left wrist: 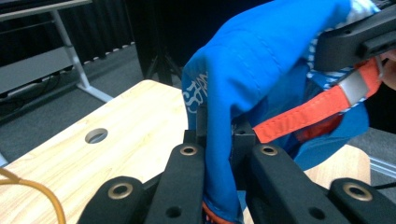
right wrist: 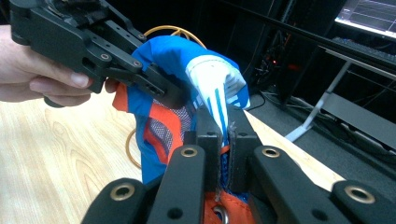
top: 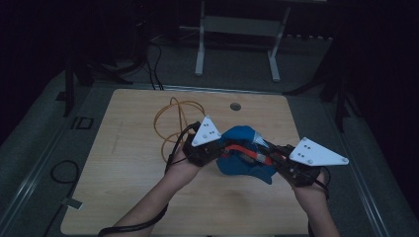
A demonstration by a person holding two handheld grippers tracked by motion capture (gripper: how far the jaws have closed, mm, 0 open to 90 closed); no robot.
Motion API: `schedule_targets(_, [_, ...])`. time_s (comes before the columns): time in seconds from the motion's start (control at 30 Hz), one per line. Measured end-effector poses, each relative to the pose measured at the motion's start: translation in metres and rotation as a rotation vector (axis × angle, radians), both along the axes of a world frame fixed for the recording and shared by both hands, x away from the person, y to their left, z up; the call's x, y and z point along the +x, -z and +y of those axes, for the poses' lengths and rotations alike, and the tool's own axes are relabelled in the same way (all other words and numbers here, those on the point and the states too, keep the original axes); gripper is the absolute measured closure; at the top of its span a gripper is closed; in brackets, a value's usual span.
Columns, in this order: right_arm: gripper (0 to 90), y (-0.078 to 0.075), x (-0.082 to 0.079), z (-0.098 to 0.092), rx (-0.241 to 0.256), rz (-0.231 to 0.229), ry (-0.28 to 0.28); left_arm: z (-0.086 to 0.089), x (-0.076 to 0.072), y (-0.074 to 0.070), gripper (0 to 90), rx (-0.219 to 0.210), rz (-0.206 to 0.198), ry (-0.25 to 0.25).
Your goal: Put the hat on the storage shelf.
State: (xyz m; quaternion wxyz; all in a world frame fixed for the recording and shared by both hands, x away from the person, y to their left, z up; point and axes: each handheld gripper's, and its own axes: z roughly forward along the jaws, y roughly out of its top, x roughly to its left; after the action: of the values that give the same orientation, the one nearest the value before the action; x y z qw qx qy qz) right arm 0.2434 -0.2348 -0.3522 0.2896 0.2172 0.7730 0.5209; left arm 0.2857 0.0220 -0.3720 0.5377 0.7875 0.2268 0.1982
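A blue garment [top: 245, 155] with orange trim and a white striped patch hangs above the middle of the wooden table [top: 133, 197], held between both grippers. My left gripper [top: 216, 147] is shut on its left edge; in the left gripper view blue cloth [left wrist: 261, 79] is pinched between the jaws of the left gripper [left wrist: 218, 130], and an orange strap [left wrist: 308, 112] runs off right. My right gripper [top: 269, 155] is shut on the right side; in the right gripper view the right gripper [right wrist: 222, 126] clamps the white striped cloth [right wrist: 217, 86] with orange mesh lining [right wrist: 166, 128] beside it.
A loop of yellow cable [top: 170, 126] lies on the table behind my left hand. A round hole [top: 235, 106] sits near the table's far edge. A white metal frame [top: 237, 39] stands on the floor beyond. The room around is dark.
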Motion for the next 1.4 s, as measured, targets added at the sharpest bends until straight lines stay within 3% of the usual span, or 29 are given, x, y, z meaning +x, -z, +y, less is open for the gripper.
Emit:
schedule_targets(0.23, [85.9, 0.003, -0.002, 0.000, 0.013, 0.013, -0.001, -0.001, 0.000, -0.006, 88.6, -0.001, -0.012, -0.038])
schedule_targets(0.53, [84.3, 0.006, -0.005, -0.004, 0.049, 0.030, 0.005, -0.008, 0.000, -0.016, 88.8, 0.000, -0.038, -0.031])
schedule_targets(0.7, [79.0, 0.008, -0.010, -0.007, 0.075, 0.042, -0.013, -0.015, -0.001, -0.025, 88.9, 0.019, -0.068, -0.026])
schedule_targets(0.83, [78.4, 0.010, -0.015, -0.006, 0.070, 0.047, -0.021, -0.018, -0.002, -0.030, 88.9, 0.023, -0.085, -0.018])
schedule_targets(1.03, [64.0, 0.010, -0.024, -0.005, 0.093, 0.052, -0.063, -0.015, -0.001, -0.031, 88.8, 0.013, -0.098, -0.001])
schedule_targets(1.13, [54.3, 0.008, -0.031, -0.004, 0.103, 0.045, -0.096, -0.009, 0.003, -0.027, 88.8, -0.026, -0.085, 0.035])
schedule_targets(1.3, [51.9, 0.004, -0.042, -0.003, 0.094, 0.032, -0.124, -0.002, 0.006, -0.021, 88.7, -0.061, -0.088, 0.079])
schedule_targets(1.4, [51.8, 0.002, -0.046, -0.007, 0.085, 0.019, -0.122, 0.005, 0.007, -0.019, 88.7, -0.093, -0.108, 0.162])
